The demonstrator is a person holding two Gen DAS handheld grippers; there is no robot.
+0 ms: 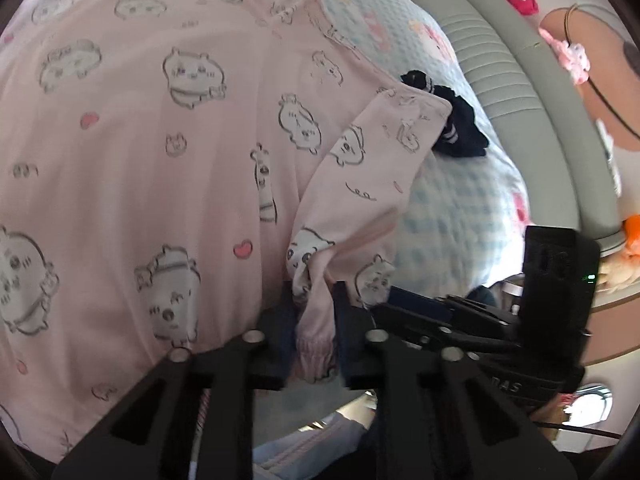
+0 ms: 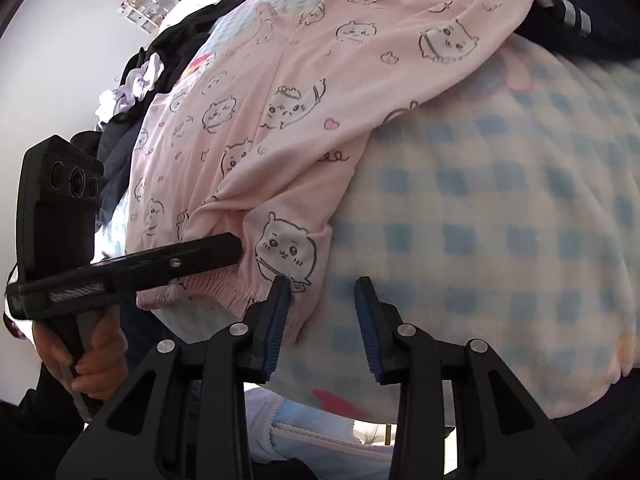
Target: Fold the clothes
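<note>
Now my left gripper point(image 1: 314, 320) pinches the pink pyjama garment point(image 1: 160, 140) at its gathered elastic edge.
Spread on the checked bed blanket point(image 2: 480, 220), it looks light, soft and limp. My right gripper point(image 2: 322, 304) has fingers apart, empty, beside that hem; I'd grab the shirred band.

I am working over a bed point(image 2: 500, 208) covered in a soft blue-and-white checked blanket, lit brightly by daylight. Past its far edge runs a grey padded, ribbed headboard point(image 1: 508, 80), and off to the other side I see a plain white wall point(image 2: 60, 60) with a small shelf point(image 2: 140, 8) of colourful toys.
</note>
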